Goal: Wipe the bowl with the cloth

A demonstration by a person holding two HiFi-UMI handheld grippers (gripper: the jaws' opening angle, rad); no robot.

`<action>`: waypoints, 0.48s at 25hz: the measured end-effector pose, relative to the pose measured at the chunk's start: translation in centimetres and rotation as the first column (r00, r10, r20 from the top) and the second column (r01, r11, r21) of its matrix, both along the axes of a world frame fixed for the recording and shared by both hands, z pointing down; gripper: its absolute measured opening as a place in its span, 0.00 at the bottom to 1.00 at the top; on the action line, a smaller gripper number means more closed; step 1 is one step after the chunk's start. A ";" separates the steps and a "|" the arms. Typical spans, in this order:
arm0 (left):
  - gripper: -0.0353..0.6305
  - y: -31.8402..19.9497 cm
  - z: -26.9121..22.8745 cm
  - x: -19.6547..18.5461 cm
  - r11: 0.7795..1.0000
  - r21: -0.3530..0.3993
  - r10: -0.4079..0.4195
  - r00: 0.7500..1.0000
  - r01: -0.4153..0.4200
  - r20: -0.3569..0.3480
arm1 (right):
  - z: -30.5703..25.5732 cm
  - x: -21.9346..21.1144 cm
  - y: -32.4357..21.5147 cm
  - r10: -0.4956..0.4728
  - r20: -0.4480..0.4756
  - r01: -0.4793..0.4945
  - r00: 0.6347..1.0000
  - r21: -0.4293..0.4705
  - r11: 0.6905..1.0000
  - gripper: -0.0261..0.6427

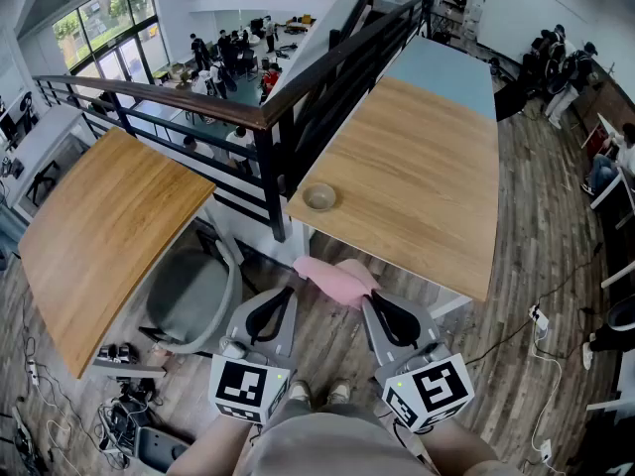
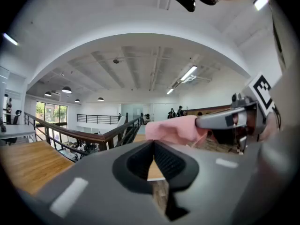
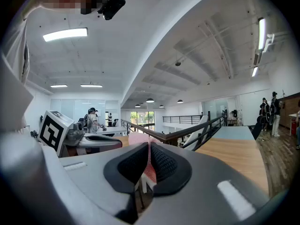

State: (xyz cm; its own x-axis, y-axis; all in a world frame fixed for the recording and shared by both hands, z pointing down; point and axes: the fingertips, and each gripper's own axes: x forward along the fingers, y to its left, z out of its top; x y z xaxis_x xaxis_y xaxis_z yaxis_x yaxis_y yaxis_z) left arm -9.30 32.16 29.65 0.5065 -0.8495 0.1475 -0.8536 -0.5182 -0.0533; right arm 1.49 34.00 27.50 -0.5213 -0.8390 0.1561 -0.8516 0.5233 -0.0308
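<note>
Nearest us, the cube on each gripper carries black-and-white square markers. The left gripper has its jaws closed tip to tip, with nothing between them. The right gripper, just beside it, is clamped on a pink cloth. The cloth bunches out ahead of the right gripper's tips and spreads across toward the left gripper.

Left of the left gripper and below it stands a grey office chair, and cables lie on the floor nearer us.

Just ahead of both grippers is the near edge of a light wooden table. The bowl sits on the table's near left corner, ahead of the cloth and apart from it. Only the table's edge lies between cloth and bowl.

A dark railing with a wooden handrail runs along the table's left side, ahead of the left gripper. A second wooden table lies farther left. Well beyond the railing, people stand on a lower floor.
</note>
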 end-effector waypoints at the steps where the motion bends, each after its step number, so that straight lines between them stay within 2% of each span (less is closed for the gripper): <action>1: 0.06 0.1 0.1 0.1 1.000 -0.004 0.001 1.000 -0.001 0.000 | 0.1 0.1 0.1 0.002 0.003 -0.002 1.000 0.000 1.000 0.06; 5: 0.06 0.5 0.2 0.4 1.000 -0.013 0.004 1.000 -0.004 0.003 | -0.1 0.5 0.5 0.012 0.029 -0.012 0.999 0.004 1.000 0.06; 12: 0.06 0.3 0.3 1.0 1.000 -0.015 0.014 1.000 -0.014 0.005 | 0.2 0.8 0.5 0.011 0.004 -0.011 1.000 0.005 1.000 0.06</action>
